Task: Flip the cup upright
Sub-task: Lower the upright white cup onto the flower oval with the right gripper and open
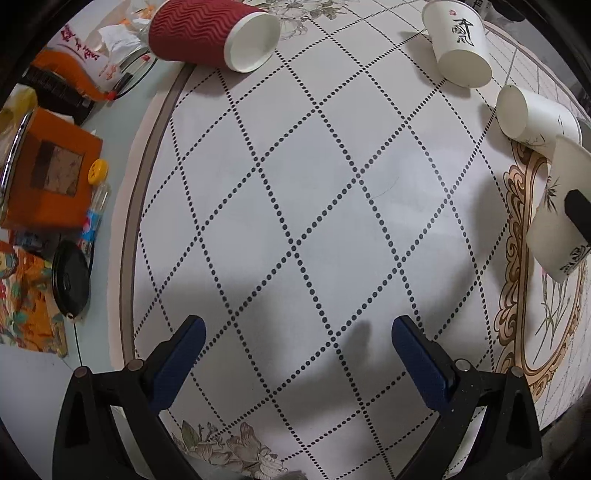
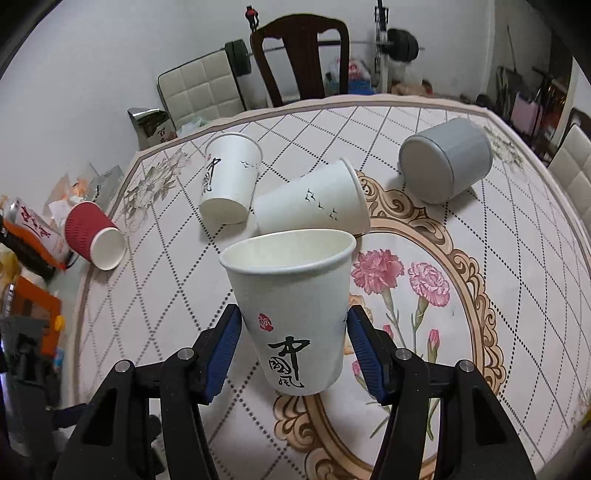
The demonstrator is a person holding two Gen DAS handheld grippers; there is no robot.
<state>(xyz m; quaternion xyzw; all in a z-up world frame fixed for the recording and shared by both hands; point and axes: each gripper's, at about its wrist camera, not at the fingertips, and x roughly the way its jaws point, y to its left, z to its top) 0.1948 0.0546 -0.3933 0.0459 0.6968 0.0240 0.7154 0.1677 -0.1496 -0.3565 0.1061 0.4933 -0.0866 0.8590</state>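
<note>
A white paper cup with black calligraphy (image 2: 295, 314) stands upright between the blue pads of my right gripper (image 2: 293, 334); the pads sit at its sides and seem to touch it. The same cup shows at the right edge of the left wrist view (image 1: 554, 221) with a black finger on it. Two more white cups lie on their sides (image 2: 229, 181) (image 2: 314, 203), also seen from the left (image 1: 458, 48) (image 1: 535, 118). A red ribbed cup (image 1: 210, 33) (image 2: 94, 236) lies on its side. My left gripper (image 1: 295, 350) is open and empty over the cloth.
A grey round tin (image 2: 447, 158) lies on its side at the far right. Clutter lines the table's left edge: an orange box (image 1: 51, 177), a small bottle (image 1: 96, 199), a black lid (image 1: 70, 280). A wooden chair (image 2: 303, 55) stands behind the table.
</note>
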